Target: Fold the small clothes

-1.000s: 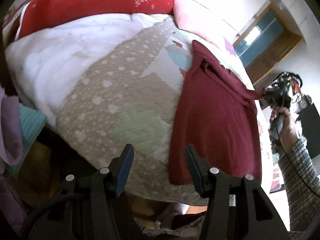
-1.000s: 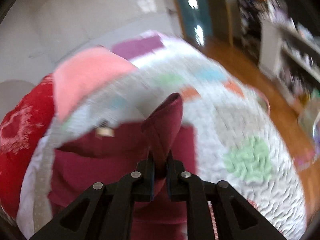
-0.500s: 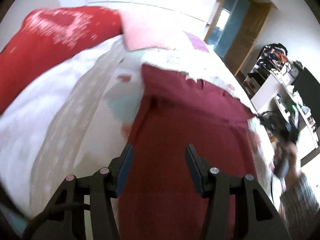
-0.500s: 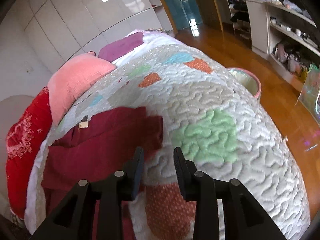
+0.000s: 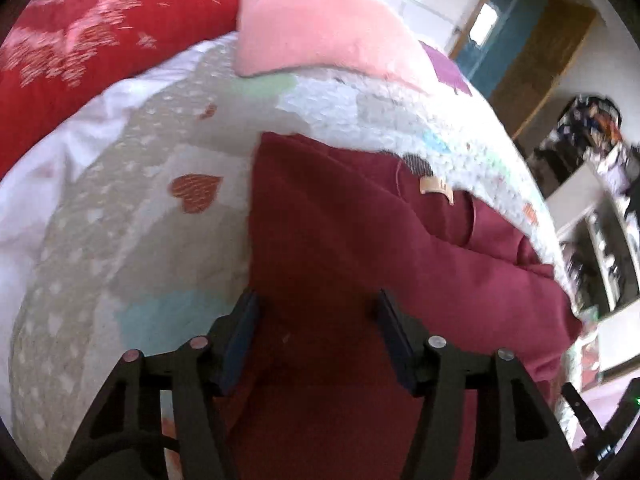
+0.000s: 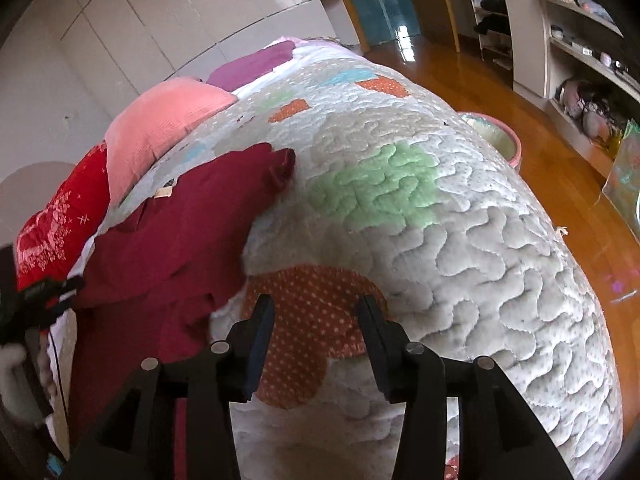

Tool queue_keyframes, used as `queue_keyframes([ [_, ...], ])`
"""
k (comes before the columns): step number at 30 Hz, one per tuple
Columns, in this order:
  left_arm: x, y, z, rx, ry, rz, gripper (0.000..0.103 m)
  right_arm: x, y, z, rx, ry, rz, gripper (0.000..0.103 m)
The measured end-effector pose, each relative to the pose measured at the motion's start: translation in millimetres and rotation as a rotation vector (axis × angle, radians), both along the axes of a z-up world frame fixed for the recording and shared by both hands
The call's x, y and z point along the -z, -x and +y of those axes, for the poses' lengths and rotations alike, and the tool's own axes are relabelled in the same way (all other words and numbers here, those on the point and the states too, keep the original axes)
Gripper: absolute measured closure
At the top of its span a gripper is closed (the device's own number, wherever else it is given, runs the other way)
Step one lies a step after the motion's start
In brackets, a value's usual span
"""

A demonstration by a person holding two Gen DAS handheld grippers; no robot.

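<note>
A dark red garment (image 5: 340, 232) lies spread on the patchwork quilt (image 5: 120, 240), its tan neck label (image 5: 434, 189) near the far edge and one sleeve folded across the body. My left gripper (image 5: 314, 316) is open just above the garment's near part. In the right wrist view the garment (image 6: 180, 232) lies at the left, its folded sleeve cuff (image 6: 282, 166) on top. My right gripper (image 6: 314, 320) is open and empty over an orange dotted patch of the quilt (image 6: 480, 220), to the right of the garment.
A pink pillow (image 5: 312, 28) and a red pillow (image 5: 80, 52) lie at the head of the bed. A pink basin (image 6: 500, 136) stands on the wooden floor (image 6: 480, 80) beside the bed. Shelves (image 6: 580, 40) line the far right wall.
My right gripper let go of the sleeve, which now lies folded on the garment, and pulled back to the right. My left gripper moved forward over the garment.
</note>
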State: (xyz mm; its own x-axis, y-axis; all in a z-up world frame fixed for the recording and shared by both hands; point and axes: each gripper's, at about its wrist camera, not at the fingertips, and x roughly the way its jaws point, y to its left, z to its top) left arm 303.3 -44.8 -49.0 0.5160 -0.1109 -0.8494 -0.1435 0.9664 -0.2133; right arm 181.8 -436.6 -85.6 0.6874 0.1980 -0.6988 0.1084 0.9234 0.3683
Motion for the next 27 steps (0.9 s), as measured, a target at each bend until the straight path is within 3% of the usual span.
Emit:
queue_keyframes([
  [1, 3.2, -4.6, -5.8, 0.011, -0.034, 0.016, 0.058, 0.1, 1.1, 1.0, 0.000, 0.006, -0.004, 0.055],
  [4, 8.0, -12.8, -18.5, 0.066, -0.136, 0.023, 0.082, 0.5, 5.2, 6.0, -0.002, 0.029, -0.011, 0.055],
  [7, -3.7, -7.0, -3.9, 0.042, -0.120, -0.026, 0.091, -0.4, 5.7, 7.6, -0.014, 0.055, -0.015, 0.055],
  [12, -8.3, -5.5, 31.4, -0.042, -0.139, -0.026, 0.092, -4.6, 5.2, 8.3, -0.017, 0.056, -0.027, 0.055],
  [16, 3.3, -3.5, 30.9, 0.000, -0.167, -0.011, 0.083, -10.5, -2.9, 16.2, -0.023, 0.048, -0.037, 0.055],
  [18, 3.1, 0.1, 32.8, 0.011, -0.137, -0.010, 0.079, -22.2, -10.3, 27.1, -0.049, 0.038, -0.071, 0.055],
  [22, -13.1, 29.1, 50.1, -0.042, 0.008, -0.059, 0.078, -47.9, -25.4, 55.3, -0.109, 0.038, -0.158, 0.055],
  [26, -33.0, 49.1, 46.3, -0.050, 0.026, -0.150, 0.075, -47.3, -50.6, 80.4, -0.167, 0.034, -0.155, 0.055],
  [27, -32.7, 44.8, 41.1, -0.027, 0.017, -0.148, 0.066, -41.1, -60.8, 84.7, -0.169, 0.030, -0.134, 0.055],
])
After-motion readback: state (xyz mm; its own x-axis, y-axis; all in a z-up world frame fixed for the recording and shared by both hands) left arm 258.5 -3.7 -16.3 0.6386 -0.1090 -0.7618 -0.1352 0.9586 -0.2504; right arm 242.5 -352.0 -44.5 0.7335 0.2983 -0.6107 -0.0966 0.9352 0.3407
